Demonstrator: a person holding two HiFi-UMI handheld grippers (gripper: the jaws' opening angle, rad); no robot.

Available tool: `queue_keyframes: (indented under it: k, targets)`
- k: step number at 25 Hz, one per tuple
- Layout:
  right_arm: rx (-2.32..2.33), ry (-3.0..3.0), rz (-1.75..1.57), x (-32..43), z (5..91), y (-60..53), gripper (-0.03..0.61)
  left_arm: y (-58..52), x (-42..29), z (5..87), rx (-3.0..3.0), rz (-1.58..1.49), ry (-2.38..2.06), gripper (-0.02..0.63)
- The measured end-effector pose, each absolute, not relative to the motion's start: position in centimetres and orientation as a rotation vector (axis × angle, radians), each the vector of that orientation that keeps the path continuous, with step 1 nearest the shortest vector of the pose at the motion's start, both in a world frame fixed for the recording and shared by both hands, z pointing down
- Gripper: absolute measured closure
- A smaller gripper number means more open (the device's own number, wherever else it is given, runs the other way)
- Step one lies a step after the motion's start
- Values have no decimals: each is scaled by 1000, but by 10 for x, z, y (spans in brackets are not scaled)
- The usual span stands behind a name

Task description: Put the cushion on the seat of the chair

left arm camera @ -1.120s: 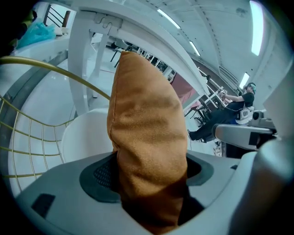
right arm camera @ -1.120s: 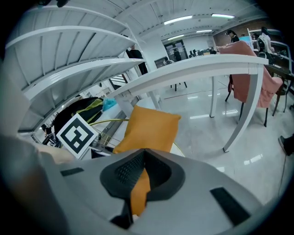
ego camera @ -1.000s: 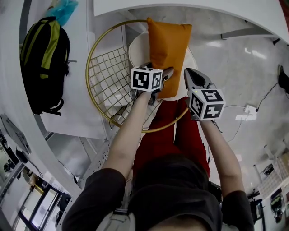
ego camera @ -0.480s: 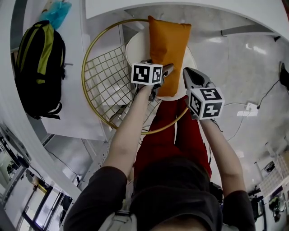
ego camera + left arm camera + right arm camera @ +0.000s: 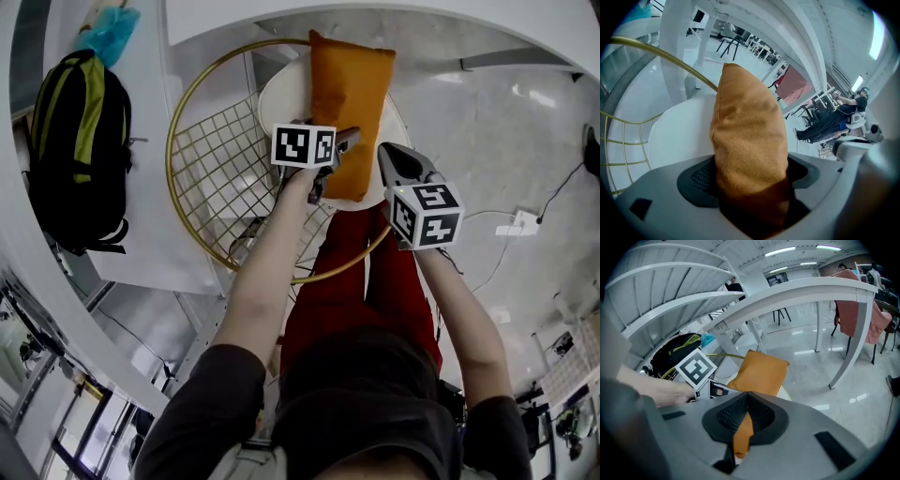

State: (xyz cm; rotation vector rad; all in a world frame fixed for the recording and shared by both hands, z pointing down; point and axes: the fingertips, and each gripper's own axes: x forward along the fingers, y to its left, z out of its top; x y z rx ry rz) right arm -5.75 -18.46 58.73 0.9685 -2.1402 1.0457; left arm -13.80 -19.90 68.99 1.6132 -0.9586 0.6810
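As my left gripper and right gripper clamp the cushion, it hangs over the chair seat just ahead.
Left jaws, just eased wider, hug its near edge; right jaws pinch 1 corner. Best to lower both level, releasing once it lies flat.

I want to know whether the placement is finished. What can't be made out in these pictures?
- Whether the orange fabric cushion rests on the round white seat: its underside is hidden by its own bulk in the head and left gripper views.
- Chair's base: head view, mostly under the seat and gold wire backrest.
- Turquoise item: head view, too small, at the picture's corner, to identify.
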Motion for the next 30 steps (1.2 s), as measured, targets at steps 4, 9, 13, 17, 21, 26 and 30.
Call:
queue_keyframes:
  k: [4, 9, 13, 17, 21, 26, 30]
  targets:
    - [948, -2141, 1052, -60, 590, -182, 563, -200, -139, 692, 1616, 650, -933, 168]
    - [945, -2135, 1058, -61, 592, -183, 563, -201, -140, 693, 1626, 631, -917, 155]
    - [943, -2139, 1049, -63, 591, -184, 561, -202, -141, 692, 1626, 639, -920, 143]
    - [947, -2146, 1044, -66, 586, -184, 562, -203, -142, 688, 1640, 668, -949, 138]
    - [953, -2157, 1039, -69, 579, -184, 561, -205, -143, 681, 1662, 693, -991, 138]
    - [969, -2164, 1030, -70, 573, -183, 563, -208, -149, 672, 1714, 753, -1032, 137]
    - [967, -2169, 1025, -71, 570, -181, 562, -213, -157, 666, 1723, 744, -1069, 138]
